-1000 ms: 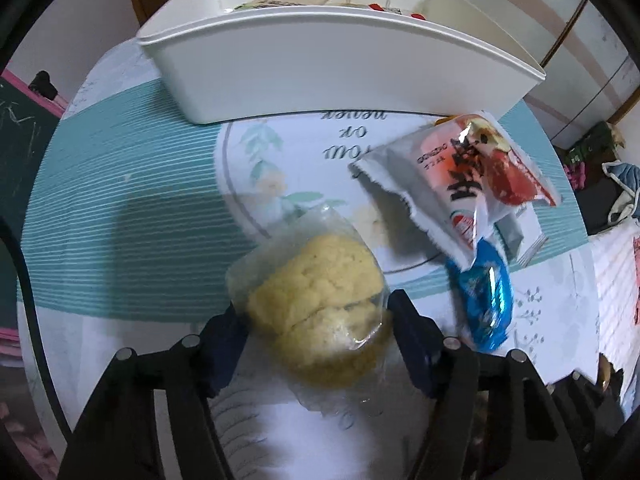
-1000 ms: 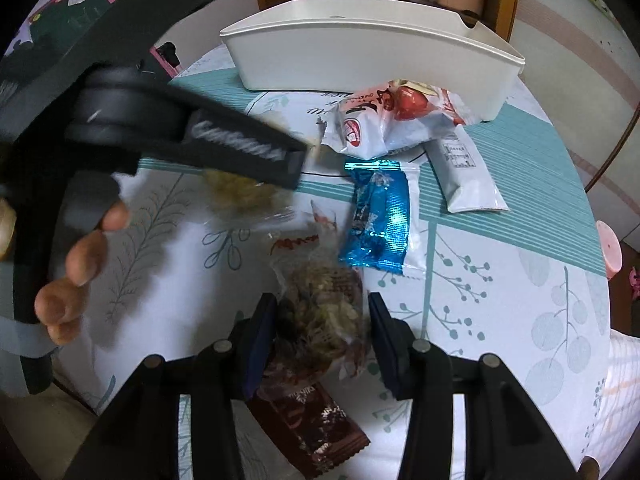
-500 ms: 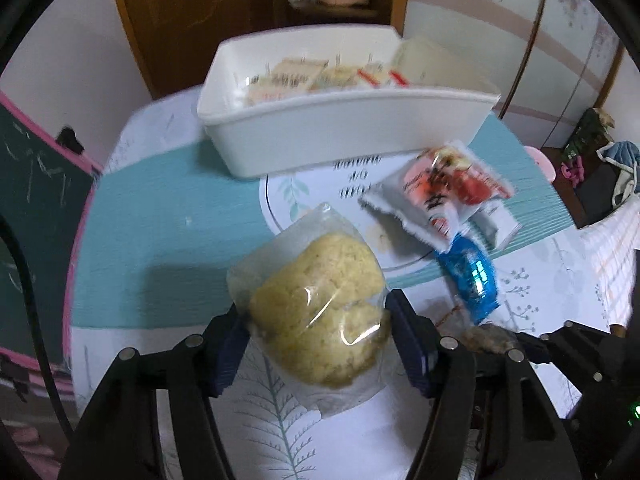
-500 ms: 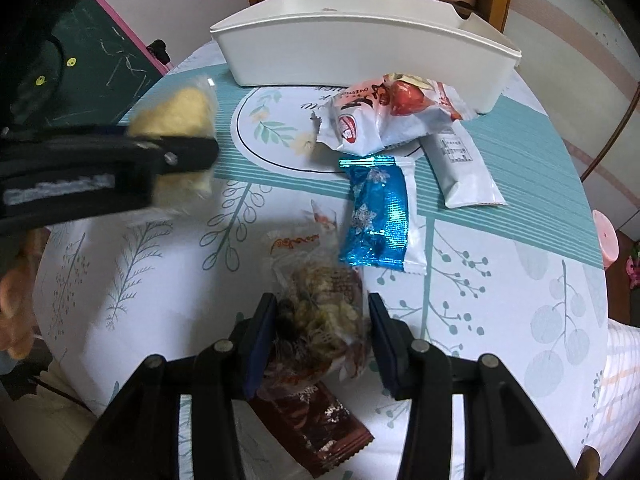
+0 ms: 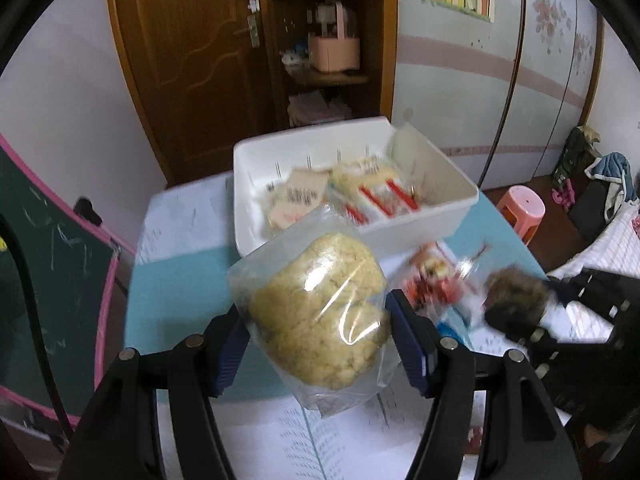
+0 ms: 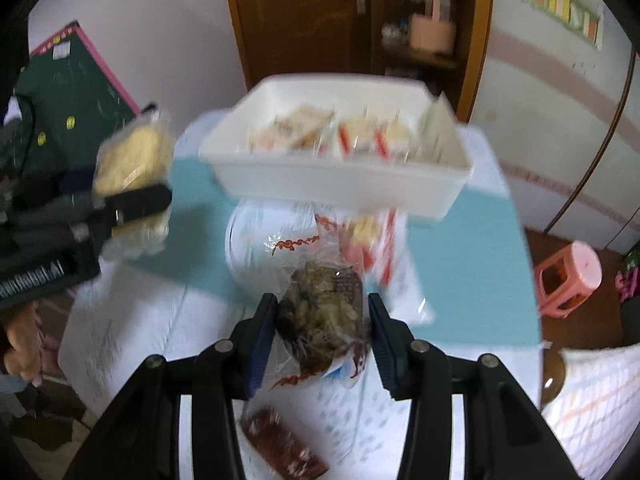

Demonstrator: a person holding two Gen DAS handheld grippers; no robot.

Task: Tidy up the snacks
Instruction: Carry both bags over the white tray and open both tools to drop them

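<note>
Both snacks lifted toward the bin

Left wrist: the left gripper [image 5: 320,340] grasps the bagged yellow cake [image 5: 320,316], now raised off the counter [image 5: 176,280] before the white bin [image 5: 432,220].
Right wrist: the right gripper [image 6: 322,336] clenches a brown snack packet [image 6: 320,316], likewise lifted; both seem ready for dropping in.

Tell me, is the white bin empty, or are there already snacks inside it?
Not empty. The white bin holds several wrapped snack packets lying along its floor, seen in both wrist views.

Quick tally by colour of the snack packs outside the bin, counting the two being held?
Yellow cake bag: 1
Dark snack-mix bag: 1
Red-and-white packet: 1
Blue packet: 1
Brown wrapper: 1
Total: 5 clearly visible; blur may hide more.
</note>
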